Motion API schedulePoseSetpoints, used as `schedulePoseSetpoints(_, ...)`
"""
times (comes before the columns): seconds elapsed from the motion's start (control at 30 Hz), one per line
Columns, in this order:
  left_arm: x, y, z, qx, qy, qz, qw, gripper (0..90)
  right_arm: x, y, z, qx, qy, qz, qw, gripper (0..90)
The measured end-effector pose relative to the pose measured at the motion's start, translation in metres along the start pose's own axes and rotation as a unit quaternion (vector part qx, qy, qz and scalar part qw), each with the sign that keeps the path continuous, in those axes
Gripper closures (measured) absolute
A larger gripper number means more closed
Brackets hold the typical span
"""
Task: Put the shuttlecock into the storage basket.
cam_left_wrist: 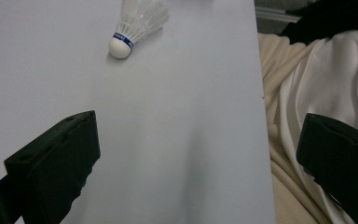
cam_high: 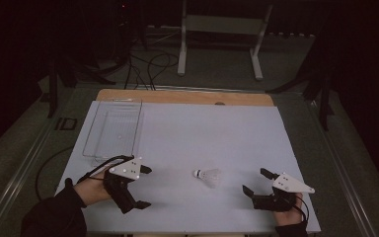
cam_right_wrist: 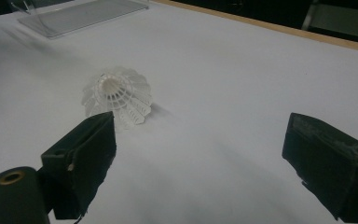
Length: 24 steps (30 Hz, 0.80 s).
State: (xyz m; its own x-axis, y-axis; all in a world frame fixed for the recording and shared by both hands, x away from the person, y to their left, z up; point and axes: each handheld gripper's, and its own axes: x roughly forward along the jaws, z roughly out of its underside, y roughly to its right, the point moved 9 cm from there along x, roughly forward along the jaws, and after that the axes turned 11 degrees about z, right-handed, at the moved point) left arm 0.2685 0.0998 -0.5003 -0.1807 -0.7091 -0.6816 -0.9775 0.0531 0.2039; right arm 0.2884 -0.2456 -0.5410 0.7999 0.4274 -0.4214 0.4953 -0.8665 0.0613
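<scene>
A white shuttlecock [cam_high: 208, 177] lies on its side on the white table [cam_high: 202, 128], cork tip pointing left. In the left gripper view the shuttlecock [cam_left_wrist: 137, 25] shows a blue band round the cork. From the right gripper view I look into the skirt of the shuttlecock [cam_right_wrist: 118, 94]. My left gripper [cam_high: 143, 186] is open at the front left, a hand's width from it, with nothing between its jaws. My right gripper [cam_high: 257, 181] is open at the front right, apart from the shuttlecock, also holding nothing.
A clear plastic tray [cam_high: 113, 127] sits at the back left of the table, seen also as the tray [cam_right_wrist: 81, 14] in the right gripper view. Pale cloth [cam_left_wrist: 317, 93] hangs past the table's near edge. A white frame [cam_high: 222, 29] and cables lie on the floor beyond.
</scene>
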Motion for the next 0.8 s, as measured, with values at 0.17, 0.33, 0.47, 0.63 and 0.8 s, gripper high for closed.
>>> schedulePoseSetpoints(0.17,0.009,-0.002,-0.003,0.009,-0.02,0.005,0.9998,0.1,0.0,0.0,0.0,0.0,0.0,0.0,1.0,9.7)
schedulePoseSetpoints(0.33,0.016,-0.003,-0.005,0.016,-0.041,0.008,0.999,0.1,0.0,0.0,0.0,0.0,0.0,-0.001,1.0,9.7)
schedulePoseSetpoints(0.47,0.023,-0.005,-0.005,0.01,-0.067,0.013,0.9976,0.1,0.0,0.0,0.0,0.0,0.0,-0.002,1.0,9.7)
schedulePoseSetpoints(0.63,0.029,-0.007,-0.009,0.018,-0.086,0.016,0.996,0.1,0.0,0.0,0.0,0.001,-0.001,-0.002,1.0,9.7)
schedulePoseSetpoints(0.8,0.035,-0.007,-0.014,0.03,-0.106,0.018,0.9938,0.1,0.0,0.0,0.0,0.0,-0.001,-0.002,1.0,9.7)
